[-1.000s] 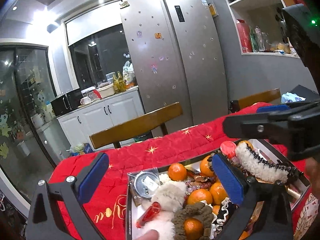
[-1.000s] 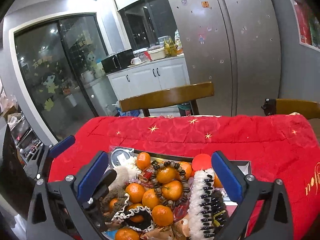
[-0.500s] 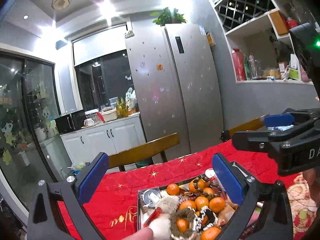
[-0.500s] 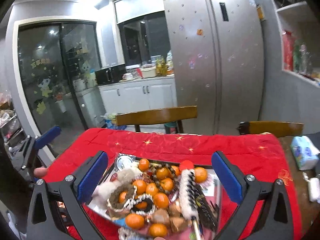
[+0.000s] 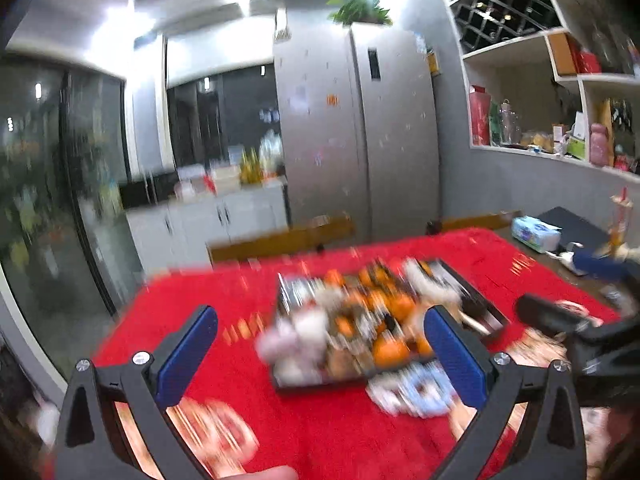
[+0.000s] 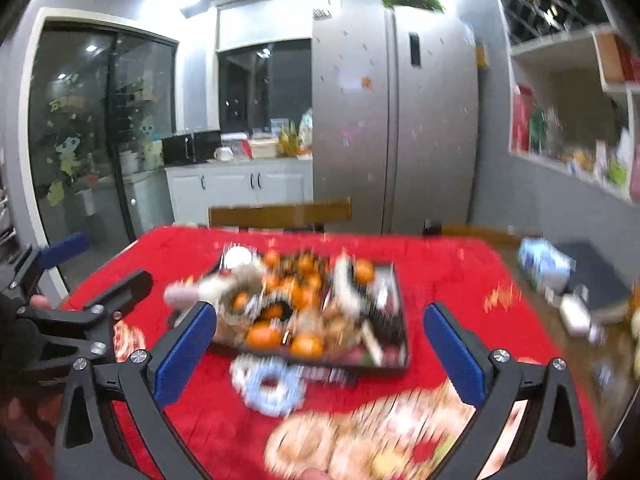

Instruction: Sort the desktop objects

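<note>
A home kitchen-dining room: a tall steel fridge [image 6: 394, 120] stands at the far wall, white cabinets [image 6: 240, 188] with a cluttered counter to its left, pantry shelves [image 5: 552, 92] at right, wooden chairs [image 6: 280, 213] behind a red-clothed table [image 6: 440, 264].

Red, orange, blue.
Red tablecloth [image 6: 440, 264] with gold marks; orange tangerines [image 6: 306, 346] in black tray [image 6: 402, 344]; pale-blue-and-white scrunchie [image 6: 268, 386]; blue-padded claws.

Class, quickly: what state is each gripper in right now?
Left gripper: open, holding nothing.
Right gripper: open, holding nothing.
</note>
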Motion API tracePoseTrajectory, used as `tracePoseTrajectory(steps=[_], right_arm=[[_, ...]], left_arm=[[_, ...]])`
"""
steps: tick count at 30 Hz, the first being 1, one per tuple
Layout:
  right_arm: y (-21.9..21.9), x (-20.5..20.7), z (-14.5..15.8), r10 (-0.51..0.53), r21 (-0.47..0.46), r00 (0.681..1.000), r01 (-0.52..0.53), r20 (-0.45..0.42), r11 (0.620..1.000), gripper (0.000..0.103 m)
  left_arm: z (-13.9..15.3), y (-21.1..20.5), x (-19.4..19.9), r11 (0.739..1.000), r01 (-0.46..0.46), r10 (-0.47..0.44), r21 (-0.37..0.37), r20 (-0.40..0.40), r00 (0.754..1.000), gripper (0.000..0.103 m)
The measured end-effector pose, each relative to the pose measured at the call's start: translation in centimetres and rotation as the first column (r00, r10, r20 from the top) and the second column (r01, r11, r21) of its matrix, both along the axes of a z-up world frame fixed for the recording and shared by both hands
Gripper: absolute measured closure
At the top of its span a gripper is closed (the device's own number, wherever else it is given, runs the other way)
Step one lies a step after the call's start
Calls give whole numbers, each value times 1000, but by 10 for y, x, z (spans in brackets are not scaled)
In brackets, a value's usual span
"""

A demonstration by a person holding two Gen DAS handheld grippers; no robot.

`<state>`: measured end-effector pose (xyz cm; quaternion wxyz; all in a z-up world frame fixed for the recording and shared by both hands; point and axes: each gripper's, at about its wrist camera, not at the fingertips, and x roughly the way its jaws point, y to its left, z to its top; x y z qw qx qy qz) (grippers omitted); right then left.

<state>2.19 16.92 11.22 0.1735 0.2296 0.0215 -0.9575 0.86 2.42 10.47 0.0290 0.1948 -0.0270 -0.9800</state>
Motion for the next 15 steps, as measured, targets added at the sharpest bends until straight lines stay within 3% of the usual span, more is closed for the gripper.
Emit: tracePoseTrajectory(steps=[4,6,12,15], right_arm=[[0,0,-33,-7,-10,996,8,92,1000,0],[0,-6,-47,-27,2,991,27,131,1000,0],[-2,-6,-80,-43,35,982,38,186,999,0],[-5,-4,-92,-65,94,980,48,188,994,0]], left_arm=[[-34,-6,8,998,-45,38,50,144,989,0],[-52,-10,10,996,-44,30,78,171,985,0],[-90,-13,7,996,-52,39,67,174,984,0],[-101,-18,-5,993,-38,9,111,246,969,0]])
